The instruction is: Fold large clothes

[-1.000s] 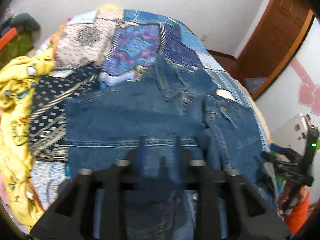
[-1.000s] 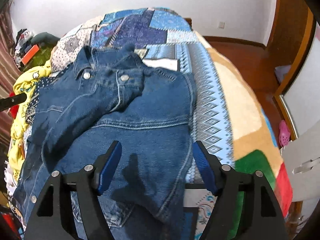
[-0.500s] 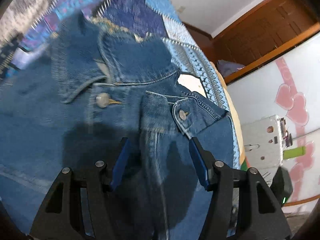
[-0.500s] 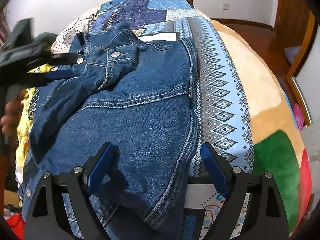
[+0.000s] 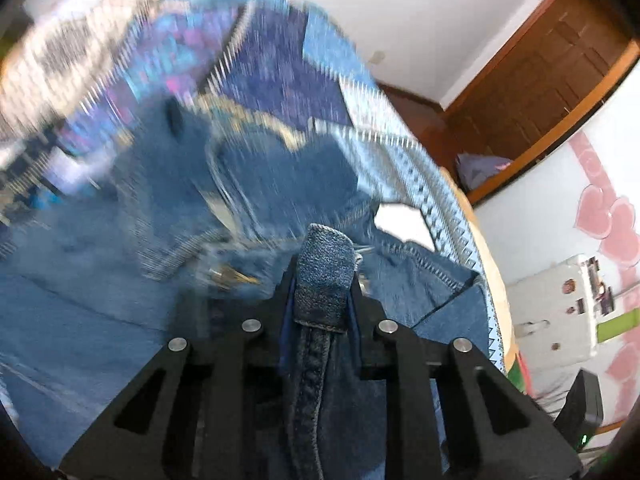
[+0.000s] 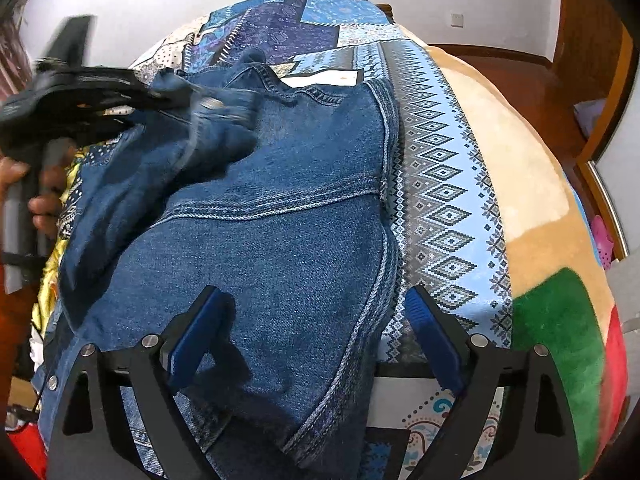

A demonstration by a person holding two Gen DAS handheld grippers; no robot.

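Note:
A blue denim jacket (image 6: 280,200) lies spread on the bed, collar at the far end. My left gripper (image 5: 324,272) is closing its jaws, and they pinch a thick fold of the jacket (image 5: 120,280) near the cuff and collar. The right wrist view shows that left gripper (image 6: 160,90) blurred at the jacket's far left, a hand (image 6: 44,200) on its handle. My right gripper (image 6: 312,336) hovers low over the jacket's near right edge. Its jaws are opening wide; denim lies below and between them, but the pads (image 6: 196,332) do not press on it.
A patchwork quilt (image 6: 440,160) covers the bed, with tan, green and red blanket (image 6: 560,320) to the right. Yellow cloth (image 6: 64,200) lies along the bed's left side. A wooden door (image 5: 540,80) and a white unit (image 5: 560,300) stand beyond the bed's right side.
The left gripper travelled from the jacket's hem up to the collar area and closed on a denim fold. The right gripper widened and sank slightly towards the jacket's near edge.

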